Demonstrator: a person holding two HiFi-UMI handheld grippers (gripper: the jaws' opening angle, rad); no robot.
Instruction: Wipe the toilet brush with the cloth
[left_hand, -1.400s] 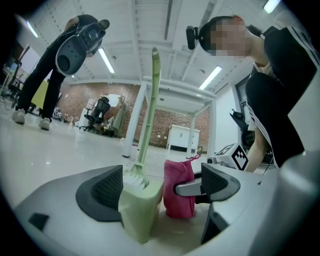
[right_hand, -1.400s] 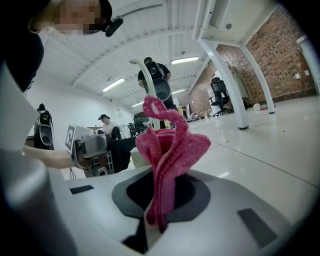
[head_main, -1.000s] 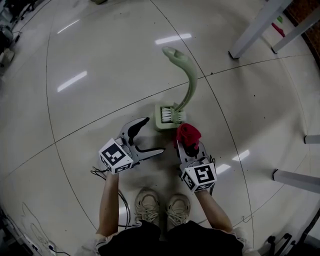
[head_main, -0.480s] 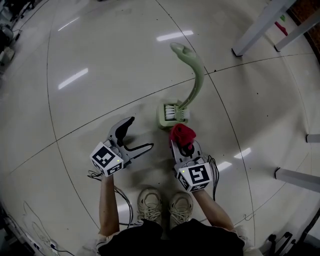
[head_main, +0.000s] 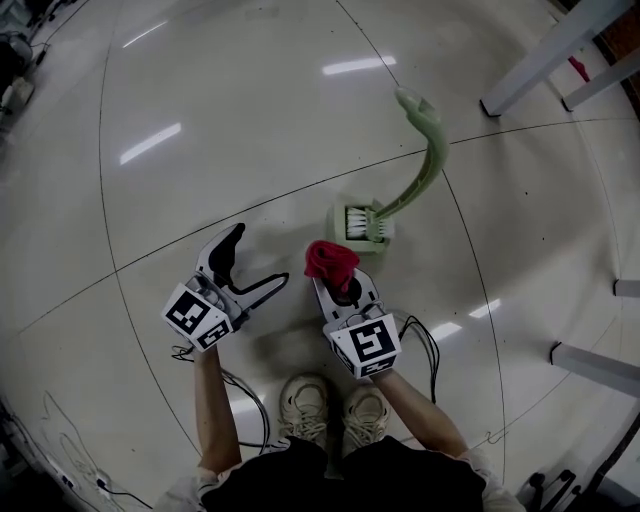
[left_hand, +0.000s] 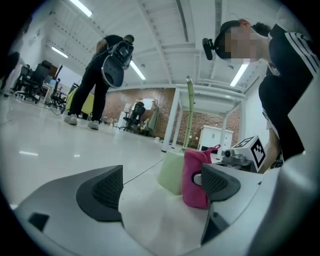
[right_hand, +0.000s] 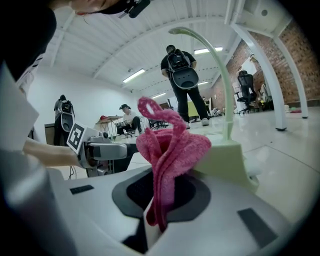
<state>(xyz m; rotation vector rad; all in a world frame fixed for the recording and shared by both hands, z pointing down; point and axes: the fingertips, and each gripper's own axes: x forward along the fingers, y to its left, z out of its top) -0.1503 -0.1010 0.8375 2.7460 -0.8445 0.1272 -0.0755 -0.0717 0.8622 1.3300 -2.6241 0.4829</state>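
Observation:
A pale green toilet brush (head_main: 424, 158) with a long curved handle stands on the floor, its white bristles in a square green holder (head_main: 362, 227). My right gripper (head_main: 336, 275) is shut on a red-pink cloth (head_main: 330, 259) that bunches up out of its jaws, just short of the holder. The right gripper view shows the cloth (right_hand: 167, 150) pinched between the pads, with the holder (right_hand: 225, 157) and the handle (right_hand: 220, 65) right behind it. To the left, my left gripper (head_main: 247, 265) is open and holds nothing. Through its jaws the left gripper view shows the cloth (left_hand: 196, 176) and holder (left_hand: 172, 172) ahead.
White table legs (head_main: 545, 52) stand at the upper right, and more legs (head_main: 595, 365) at the right edge. Cables (head_main: 420, 345) trail on the glossy tiled floor by the person's shoes (head_main: 330, 408). Another person (left_hand: 102, 75) stands far off in the room.
Both grippers have drifted left and slightly back from the brush holder, and the view has shifted so the brush now lies further right. The cloth stays gripped; the left gripper stays open.

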